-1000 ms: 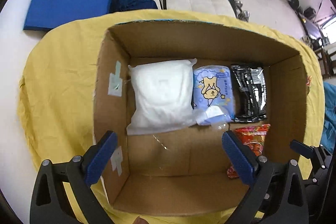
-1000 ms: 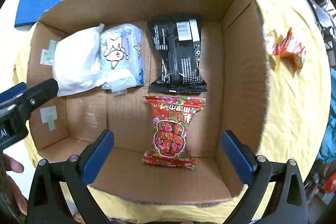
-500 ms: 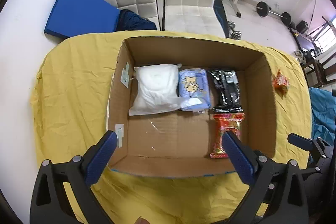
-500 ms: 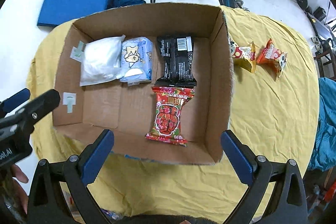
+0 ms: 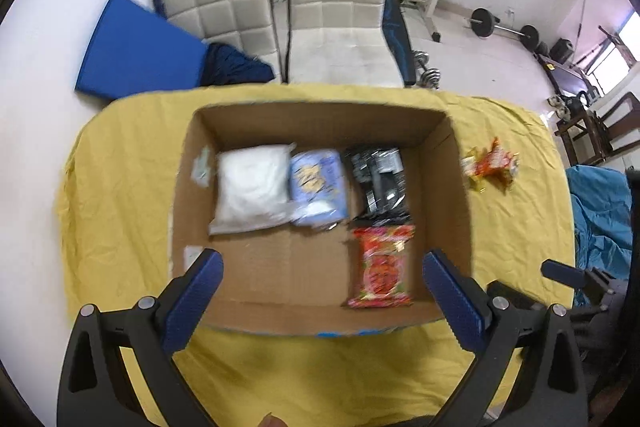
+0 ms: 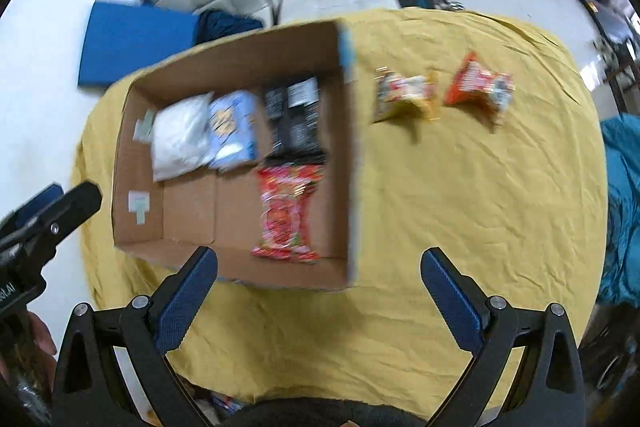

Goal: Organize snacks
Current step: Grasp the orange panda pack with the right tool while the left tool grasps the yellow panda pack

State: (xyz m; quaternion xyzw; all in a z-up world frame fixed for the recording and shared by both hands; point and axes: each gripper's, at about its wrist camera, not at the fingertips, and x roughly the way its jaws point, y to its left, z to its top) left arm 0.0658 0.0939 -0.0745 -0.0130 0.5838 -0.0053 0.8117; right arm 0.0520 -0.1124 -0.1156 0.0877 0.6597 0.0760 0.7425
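Both grippers pulled back higher from cardboard box | left gripper spread, empty | right gripper spread, empty | box: white, blue, black, red packets | tablecloth: yellow snack, orange snack.

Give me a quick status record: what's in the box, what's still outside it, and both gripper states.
container: cardboard box on yellow cloth
in box, back row: white bag, light blue pack, black packet
in box, front: red packet, below the black packet
outside box: yellowish snack and orange snack, on the cloth right of the box
left gripper: open, holding nothing
right gripper: open, holding nothing
image quality: motion-blurred
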